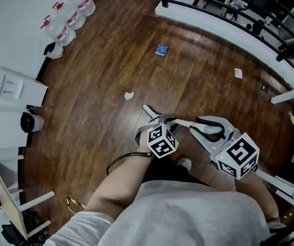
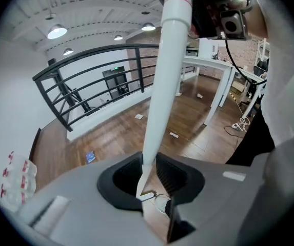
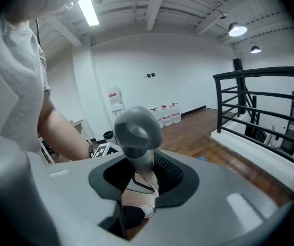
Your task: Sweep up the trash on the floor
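The left gripper [image 2: 148, 176] has its jaws closed to a narrow gap on the white broom handle [image 2: 164, 86], which runs up through them toward the right gripper. The right gripper [image 3: 140, 173] has its jaws clamped just below the handle's grey end cap [image 3: 138, 132]. The broom is therefore held at two points, top end and lower shaft. No view shows the broom head, so its contact with the floor cannot be confirmed. The trash lies ahead on the wooden floor [image 1: 100, 117]. A crumpled white paper [image 1: 129, 95] is nearest, a blue packet [image 1: 161, 49] is farther off, and a white scrap [image 1: 238, 73] sits to the right near the black railing [image 1: 229, 9]. Recommended procedure: hold both grips firm so the shaft does not turn, pivot at the upper grip and drive with the lower. Take the nearest paper first, then draw the outer pieces into one pile. The head view alone gives the full litter layout and the water bottles [image 1: 70, 17] by the wall. The left gripper view alone shows further scraps near the white table legs [image 2: 219, 94].
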Demonstrator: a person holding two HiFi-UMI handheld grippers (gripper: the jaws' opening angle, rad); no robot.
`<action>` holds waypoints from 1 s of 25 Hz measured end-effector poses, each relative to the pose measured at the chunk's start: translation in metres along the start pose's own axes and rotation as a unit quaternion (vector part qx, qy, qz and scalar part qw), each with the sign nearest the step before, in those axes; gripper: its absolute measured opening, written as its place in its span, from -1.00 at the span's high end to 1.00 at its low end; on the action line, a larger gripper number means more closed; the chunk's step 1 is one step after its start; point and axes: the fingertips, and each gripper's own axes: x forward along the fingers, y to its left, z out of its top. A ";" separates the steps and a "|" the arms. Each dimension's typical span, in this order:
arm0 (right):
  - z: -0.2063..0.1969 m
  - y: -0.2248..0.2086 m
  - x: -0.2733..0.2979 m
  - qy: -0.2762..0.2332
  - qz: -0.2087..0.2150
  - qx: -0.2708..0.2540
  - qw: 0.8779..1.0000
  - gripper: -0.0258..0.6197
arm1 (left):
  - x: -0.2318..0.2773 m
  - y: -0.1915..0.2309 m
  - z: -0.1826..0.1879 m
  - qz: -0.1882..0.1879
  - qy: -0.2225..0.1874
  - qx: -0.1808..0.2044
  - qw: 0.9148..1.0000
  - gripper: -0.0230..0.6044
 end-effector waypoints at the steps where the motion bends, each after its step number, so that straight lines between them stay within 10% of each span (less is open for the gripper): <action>1: 0.006 0.002 0.015 0.001 0.012 -0.001 1.000 0.58 | -0.005 0.011 -0.010 0.007 0.001 -0.011 1.000 0.71; 13: 0.081 -0.010 0.198 0.001 0.077 0.099 0.992 0.58 | -0.071 0.166 -0.140 0.018 0.055 -0.053 0.997 0.70; 25: 0.078 -0.054 0.286 0.031 0.014 0.136 0.990 0.57 | -0.032 0.246 -0.182 -0.041 0.069 -0.013 0.997 0.71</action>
